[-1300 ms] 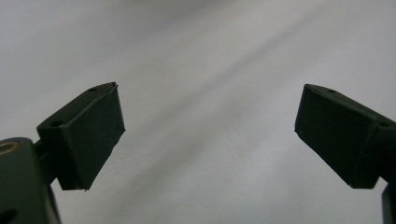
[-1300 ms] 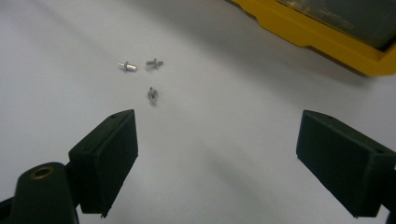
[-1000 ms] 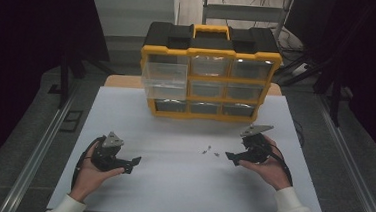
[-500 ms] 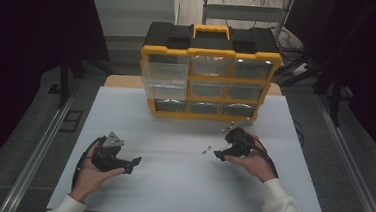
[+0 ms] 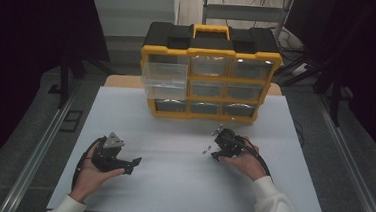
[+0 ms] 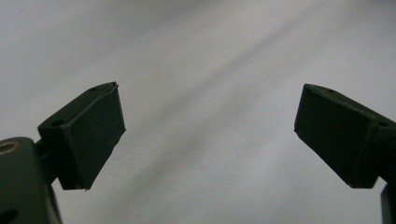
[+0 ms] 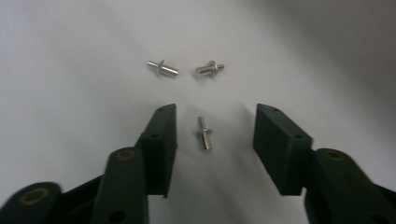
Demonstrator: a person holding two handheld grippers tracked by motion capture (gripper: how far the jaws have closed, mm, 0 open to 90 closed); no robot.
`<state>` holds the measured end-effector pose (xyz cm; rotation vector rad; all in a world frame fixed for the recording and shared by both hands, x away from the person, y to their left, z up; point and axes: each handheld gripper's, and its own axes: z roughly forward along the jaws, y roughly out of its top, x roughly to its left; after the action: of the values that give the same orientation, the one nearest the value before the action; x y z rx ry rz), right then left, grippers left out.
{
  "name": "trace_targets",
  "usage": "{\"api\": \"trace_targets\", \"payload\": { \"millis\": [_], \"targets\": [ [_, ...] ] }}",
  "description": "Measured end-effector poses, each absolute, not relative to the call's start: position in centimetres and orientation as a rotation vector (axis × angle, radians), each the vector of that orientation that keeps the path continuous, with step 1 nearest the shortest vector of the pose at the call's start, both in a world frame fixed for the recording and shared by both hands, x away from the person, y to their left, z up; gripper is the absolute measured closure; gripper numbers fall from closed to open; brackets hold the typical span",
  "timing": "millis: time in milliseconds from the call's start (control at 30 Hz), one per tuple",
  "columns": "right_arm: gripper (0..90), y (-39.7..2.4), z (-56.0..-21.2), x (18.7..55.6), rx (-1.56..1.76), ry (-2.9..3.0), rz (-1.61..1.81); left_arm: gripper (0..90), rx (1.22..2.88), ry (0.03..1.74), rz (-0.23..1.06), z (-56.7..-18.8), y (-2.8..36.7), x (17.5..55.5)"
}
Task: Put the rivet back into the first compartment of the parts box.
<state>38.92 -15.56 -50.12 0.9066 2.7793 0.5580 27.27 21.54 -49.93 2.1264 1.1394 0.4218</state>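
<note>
Drawers fill the yellow organizer [image 5: 210, 70]; its top-left clear drawer [image 5: 164, 80] is pulled out, contents unreadable. Just before the organizer on the white table [image 5: 170, 185], your right gripper [image 7: 212, 140] has been closing around one of three shiny flanged pins [image 7: 204, 133], pads not touching it. Your left gripper [image 6: 210, 135] rests spread, farther off.

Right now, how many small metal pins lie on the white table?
3. One pin lies between the jaws of the right tool, untouched. Two lie just beyond it: one to the left, one to the right. Others may be hidden.
</note>
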Motion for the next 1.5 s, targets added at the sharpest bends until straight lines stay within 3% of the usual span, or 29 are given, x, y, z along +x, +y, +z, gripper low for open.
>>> {"api": "trace_targets", "payload": {
  "millis": [100, 367, 800, 1500],
  "targets": [
    [58.2, -15.5, -50.2, 39.0, 0.907, 2.790, 0.554, 8.7, 2.131, 1.137, 0.423, -49.9, 21.5, 27.3],
    [81.9, -15.5, -50.0, 39.1, 0.921, 2.827, 0.549, 8.9, 2.143, 1.132, 0.426, -50.0, 21.4, 27.2],
    [82.7, -16.2, -47.9, 38.6, 0.905, 2.807, 0.665, 9.3, 2.144, 1.130, 0.433, -49.8, 21.5, 27.2],
    [82.7, -15.8, -34.8, 38.8, 0.742, 2.759, 0.972, 9.7, 2.148, 1.126, 0.430, -49.9, 21.4, 27.1]
  ]
}}
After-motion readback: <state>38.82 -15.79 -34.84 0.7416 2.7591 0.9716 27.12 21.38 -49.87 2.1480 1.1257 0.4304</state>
